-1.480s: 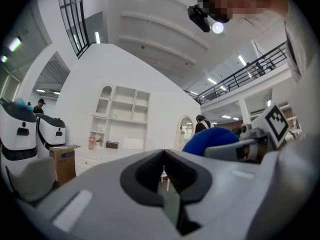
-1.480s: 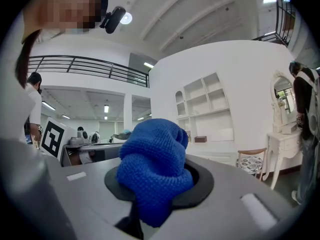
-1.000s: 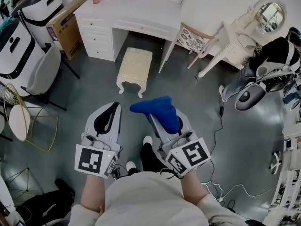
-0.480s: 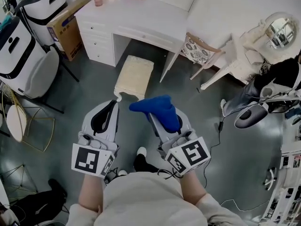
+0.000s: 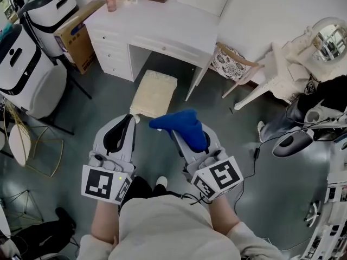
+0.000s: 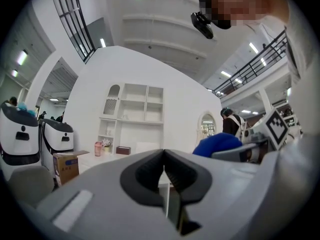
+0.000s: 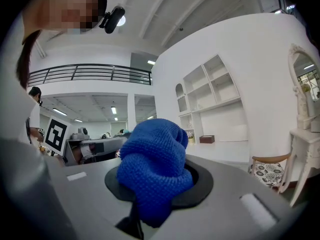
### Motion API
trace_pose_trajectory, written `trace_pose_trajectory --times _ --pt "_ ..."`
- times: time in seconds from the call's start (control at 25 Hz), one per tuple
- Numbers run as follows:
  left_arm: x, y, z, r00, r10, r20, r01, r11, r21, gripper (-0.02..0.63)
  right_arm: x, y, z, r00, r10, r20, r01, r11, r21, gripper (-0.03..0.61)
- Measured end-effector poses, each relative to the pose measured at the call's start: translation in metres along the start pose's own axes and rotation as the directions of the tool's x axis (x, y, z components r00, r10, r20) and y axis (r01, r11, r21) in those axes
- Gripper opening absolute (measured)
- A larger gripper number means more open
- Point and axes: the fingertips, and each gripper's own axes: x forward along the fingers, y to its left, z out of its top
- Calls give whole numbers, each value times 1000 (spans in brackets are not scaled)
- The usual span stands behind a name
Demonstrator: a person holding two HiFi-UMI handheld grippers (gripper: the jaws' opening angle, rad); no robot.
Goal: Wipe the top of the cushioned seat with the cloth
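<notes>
A cream cushioned stool (image 5: pixel 154 92) stands on the grey floor in front of the white dressing table (image 5: pixel 162 23). My right gripper (image 5: pixel 181 131) is shut on a bunched blue knitted cloth (image 5: pixel 181 125), which bulges out of the jaws in the right gripper view as a blue cloth (image 7: pixel 152 171). It hovers just short of the stool's near right corner. My left gripper (image 5: pixel 126 124) is held beside it, near the stool's near left corner; its jaws meet with nothing between them in the left gripper view (image 6: pixel 164 171).
A patterned chair (image 5: pixel 230 61) stands right of the table. White round machines (image 5: pixel 24 58) and a cardboard box (image 5: pixel 76 31) are at the left, a gold wire stool (image 5: pixel 21 142) at the left edge. A cable (image 5: pixel 252 161) runs on the floor at right.
The person has stepped forward: the stool and the dressing table have come nearer to both grippers. The grippers keep the same pose and the cloth stays in the right one.
</notes>
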Motion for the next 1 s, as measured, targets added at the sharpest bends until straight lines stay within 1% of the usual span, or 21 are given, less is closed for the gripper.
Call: trace_pose_trajectory --times 0.2,0.44,0.84,1.0 --pt "19 17 -4 1000 4 -5 -4 1000 -5 0 21 -15 -1 1000 -11 -1 11 1000 9 120" --pt "48 48 -9 1000 -21 -7 21 1000 -10 0 56 -32 0 999 -54 2 54 998 26 118" --pt "100 136 -13 997 -77 -28 76 997 -23 0 151 -41 9 993 -118 1 118 992 46 121" --pt "120 165 -18 994 -104 -30 103 994 -33 0 183 -46 11 990 -144 1 144 988 49 121"
